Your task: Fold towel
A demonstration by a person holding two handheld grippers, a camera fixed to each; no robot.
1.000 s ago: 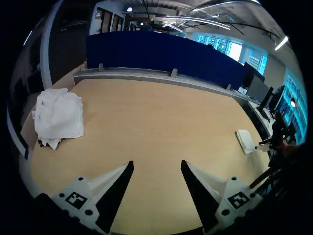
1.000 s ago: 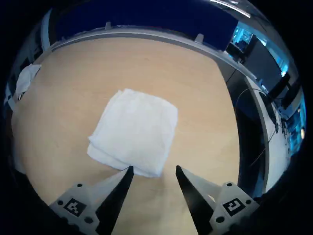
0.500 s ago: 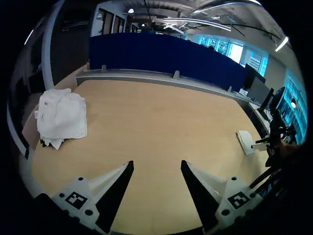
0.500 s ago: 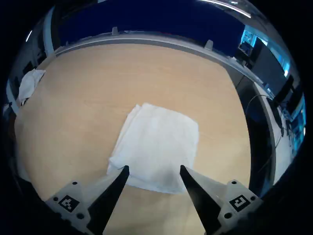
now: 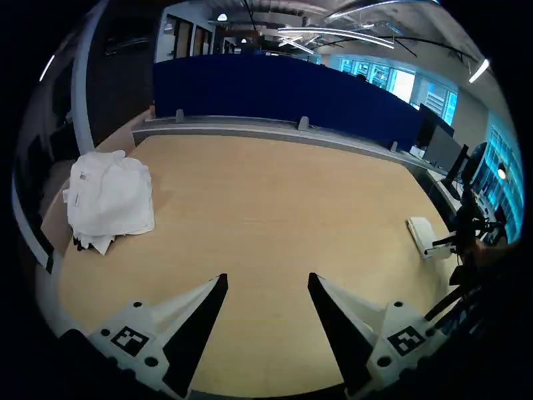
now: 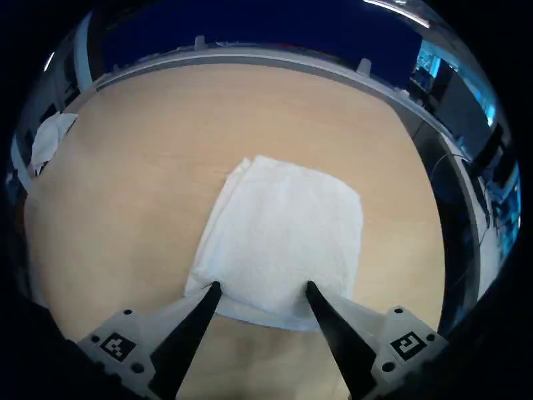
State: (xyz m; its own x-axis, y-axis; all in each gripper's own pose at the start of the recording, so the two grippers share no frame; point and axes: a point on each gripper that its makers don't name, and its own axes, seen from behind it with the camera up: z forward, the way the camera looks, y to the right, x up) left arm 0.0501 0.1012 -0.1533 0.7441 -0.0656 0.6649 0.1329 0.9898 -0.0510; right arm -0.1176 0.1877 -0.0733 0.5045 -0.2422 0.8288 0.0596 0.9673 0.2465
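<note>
The folded white towel (image 6: 283, 233) is lying flat in the middle of the right gripper view, on a light wooden table (image 6: 133, 200). The right gripper (image 6: 261, 290) is sitting spread open at bottom centre with both tips overlapping the towel's near edge. It's pinching nothing, and I can't tell if it's actually touching the cloth. In the left gripper view the left gripper (image 5: 266, 280) is hanging wide open at the bottom, gripping nothing. A messy pile of white cloths (image 5: 110, 200) is sitting at the left of that frame, well apart from the towel at the far right.
</note>
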